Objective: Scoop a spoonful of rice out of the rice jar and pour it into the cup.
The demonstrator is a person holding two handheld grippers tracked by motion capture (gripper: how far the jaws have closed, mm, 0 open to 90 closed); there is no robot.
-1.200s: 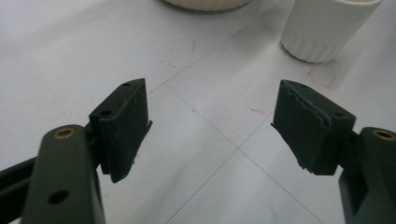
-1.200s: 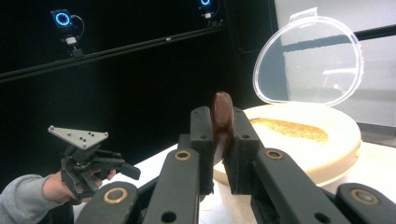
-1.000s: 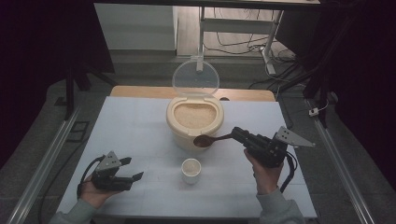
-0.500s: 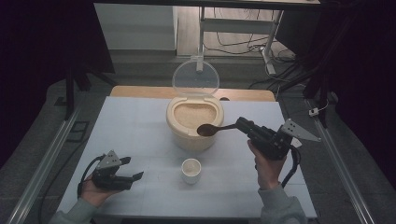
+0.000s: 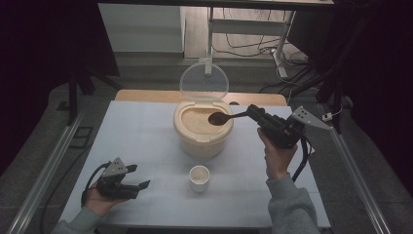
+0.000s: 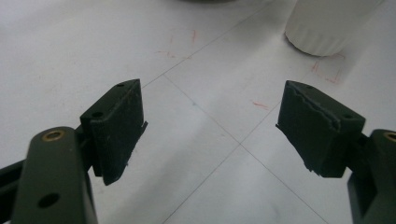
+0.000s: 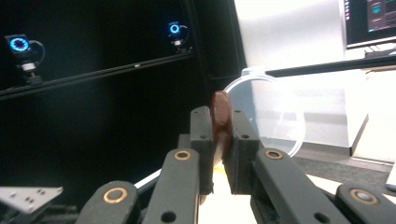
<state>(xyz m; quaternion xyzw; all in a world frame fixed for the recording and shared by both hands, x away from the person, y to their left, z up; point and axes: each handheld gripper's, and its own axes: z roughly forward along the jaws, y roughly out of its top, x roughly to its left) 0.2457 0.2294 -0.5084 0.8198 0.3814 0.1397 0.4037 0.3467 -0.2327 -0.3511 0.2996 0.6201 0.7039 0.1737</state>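
Right gripper [image 5: 254, 113], right of centre in the high view, jaws clamped tight on the handle of a brown spoon [image 5: 221, 118]; in the right gripper view the two black jaws pinch the spoon [image 7: 220, 112] edge-on at mid-frame, so its bowl is hard to read there. The spoon bowl hangs over the right part of the open beige container [image 5: 202, 127], which sits at frame centre; whether the bowl carries any of the pale grain is too dark to tell. The container's clear round lid [image 5: 204, 81] stands up behind it, and the same lid [image 7: 275, 112] shows as a transparent disc behind the jaws in the right gripper view. Left gripper [image 5: 141, 185], lower left of the high view, rests low on the white table [image 5: 136, 136] in the person's hand, jaws spread wide with nothing between them; in the left gripper view the two pads [image 6: 119, 121] frame bare tabletop with faint red marks. Small white cup [image 5: 199, 177] stands below the container, between both grippers, well apart from the spoon; its base [image 6: 327, 23] is cut off at the upper right of the left gripper view. Background is dark, details lost.
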